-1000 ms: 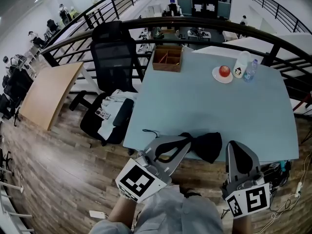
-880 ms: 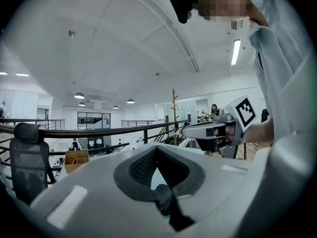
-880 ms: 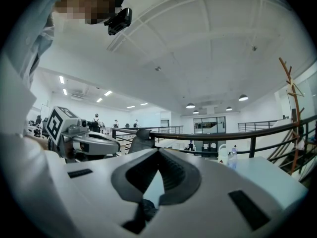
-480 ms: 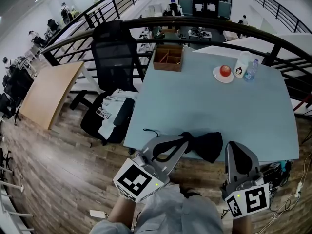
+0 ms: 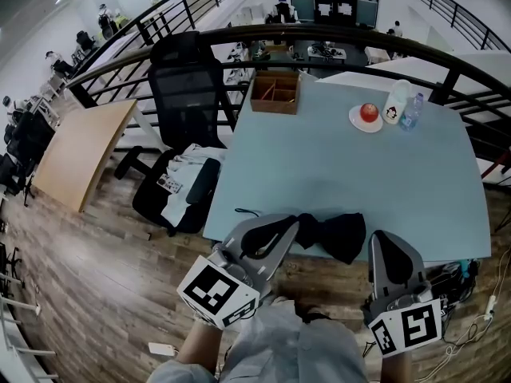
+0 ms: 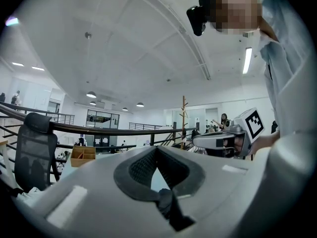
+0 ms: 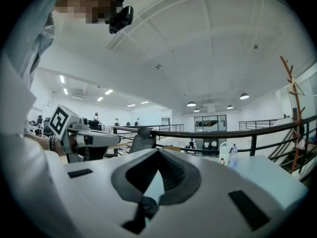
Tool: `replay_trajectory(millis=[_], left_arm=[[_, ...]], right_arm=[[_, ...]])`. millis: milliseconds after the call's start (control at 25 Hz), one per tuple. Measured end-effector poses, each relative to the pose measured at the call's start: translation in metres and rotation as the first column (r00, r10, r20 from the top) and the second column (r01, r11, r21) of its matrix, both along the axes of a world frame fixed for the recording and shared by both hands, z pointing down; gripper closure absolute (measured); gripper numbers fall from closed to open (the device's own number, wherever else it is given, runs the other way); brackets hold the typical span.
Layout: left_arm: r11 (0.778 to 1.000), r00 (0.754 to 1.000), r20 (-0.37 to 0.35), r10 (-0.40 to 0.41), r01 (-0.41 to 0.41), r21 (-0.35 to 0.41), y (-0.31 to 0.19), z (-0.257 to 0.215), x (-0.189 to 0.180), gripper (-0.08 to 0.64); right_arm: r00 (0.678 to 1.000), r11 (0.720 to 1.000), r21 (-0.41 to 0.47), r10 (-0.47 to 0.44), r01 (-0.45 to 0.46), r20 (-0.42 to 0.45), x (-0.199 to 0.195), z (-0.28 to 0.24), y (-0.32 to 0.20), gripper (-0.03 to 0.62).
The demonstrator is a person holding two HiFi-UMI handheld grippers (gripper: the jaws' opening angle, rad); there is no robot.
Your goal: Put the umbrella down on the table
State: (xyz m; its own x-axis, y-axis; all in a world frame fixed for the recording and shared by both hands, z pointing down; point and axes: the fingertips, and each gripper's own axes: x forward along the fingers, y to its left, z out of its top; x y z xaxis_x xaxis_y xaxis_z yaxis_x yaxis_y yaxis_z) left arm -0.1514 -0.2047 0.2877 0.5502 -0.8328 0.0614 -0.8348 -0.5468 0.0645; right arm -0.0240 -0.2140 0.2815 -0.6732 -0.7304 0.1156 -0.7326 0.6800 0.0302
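Observation:
A folded black umbrella (image 5: 334,235) lies on the pale blue table (image 5: 343,166) at its near edge, between my two grippers. A thin black cord (image 5: 244,213) lies on the table left of it. My left gripper (image 5: 294,223) points at the umbrella's left end, its tips right beside the fabric. In the left gripper view the left gripper (image 6: 157,148) is shut and nothing shows between its pads. My right gripper (image 5: 382,234) is just right of the umbrella, apart from it. In the right gripper view the right gripper (image 7: 158,151) is shut as well, holding nothing.
At the table's far side stand a wooden divided box (image 5: 275,92), a plate with a red apple (image 5: 368,114), a white bottle (image 5: 394,104) and a clear water bottle (image 5: 410,112). A black office chair (image 5: 185,94) stands left of the table. A dark railing (image 5: 319,38) curves behind.
My left gripper has drawn slightly back and to the left and rolled a little. The umbrella and the right gripper have stayed where they were.

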Motion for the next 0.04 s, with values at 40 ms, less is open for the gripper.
replay_trajectory(millis=[40], left_arm=[[1.0, 1.0, -0.002, -0.001, 0.001, 0.0, 0.0, -0.0002, -0.0005, 0.555]], right_arm=[[1.0, 1.0, 0.0, 0.0, 0.0, 0.0, -0.0003, -0.0001, -0.0001, 0.595]])
